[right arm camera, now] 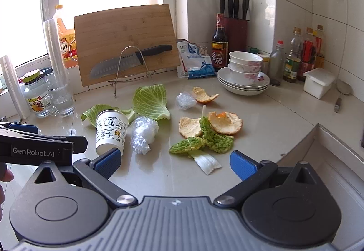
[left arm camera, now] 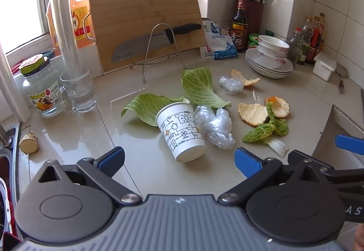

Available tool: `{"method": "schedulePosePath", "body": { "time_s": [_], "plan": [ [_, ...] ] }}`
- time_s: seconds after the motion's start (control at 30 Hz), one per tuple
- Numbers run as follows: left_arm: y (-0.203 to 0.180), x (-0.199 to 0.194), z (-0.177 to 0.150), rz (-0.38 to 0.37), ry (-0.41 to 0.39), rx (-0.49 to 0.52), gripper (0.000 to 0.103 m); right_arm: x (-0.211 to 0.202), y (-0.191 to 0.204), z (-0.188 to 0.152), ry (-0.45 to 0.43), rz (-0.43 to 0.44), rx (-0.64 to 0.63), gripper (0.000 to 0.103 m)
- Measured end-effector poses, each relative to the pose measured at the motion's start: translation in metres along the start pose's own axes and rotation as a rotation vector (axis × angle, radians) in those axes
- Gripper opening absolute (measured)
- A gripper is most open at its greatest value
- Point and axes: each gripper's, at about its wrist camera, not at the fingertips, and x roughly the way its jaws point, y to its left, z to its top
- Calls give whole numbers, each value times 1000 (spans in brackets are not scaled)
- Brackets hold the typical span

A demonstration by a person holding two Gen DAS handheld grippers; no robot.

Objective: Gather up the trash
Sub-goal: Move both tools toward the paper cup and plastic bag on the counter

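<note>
"GenRobot.AI" printed white on black body of left gripper [right arm camera: 34,135], seen in right wrist view. Large Chinese characters "香醋" on dark bottle [right arm camera: 220,42] label. Knife [right arm camera: 127,62] blade lettering and jar [right arm camera: 36,96] label too small to read.

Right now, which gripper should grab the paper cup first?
Left, probably. The paper cup lies right ahead of the open left gripper; for the right gripper it sits off to the left.

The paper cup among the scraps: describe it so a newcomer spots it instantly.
Start at the bamboo cutting board propped against the window wall, then come forward past the cabbage leaves. The paper cup lies tipped on its side beside crumpled plastic wrap: white, with line-drawn doodles.
</note>
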Motion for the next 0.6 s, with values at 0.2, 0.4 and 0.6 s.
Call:
{"method": "schedulePosePath", "body": {
  "time_s": [0.2,0.4,0.6],
  "plan": [
    [13,46,21,-1,45,-85,102,65,-11,19,52,101,26,103],
    [23,78,36,-52,80,-137,100,110,-14,30,109,213,20,103],
    [23,110,41,-77,150,-157,86,136,-12,30,153,252,-7,103]
  ]
}}
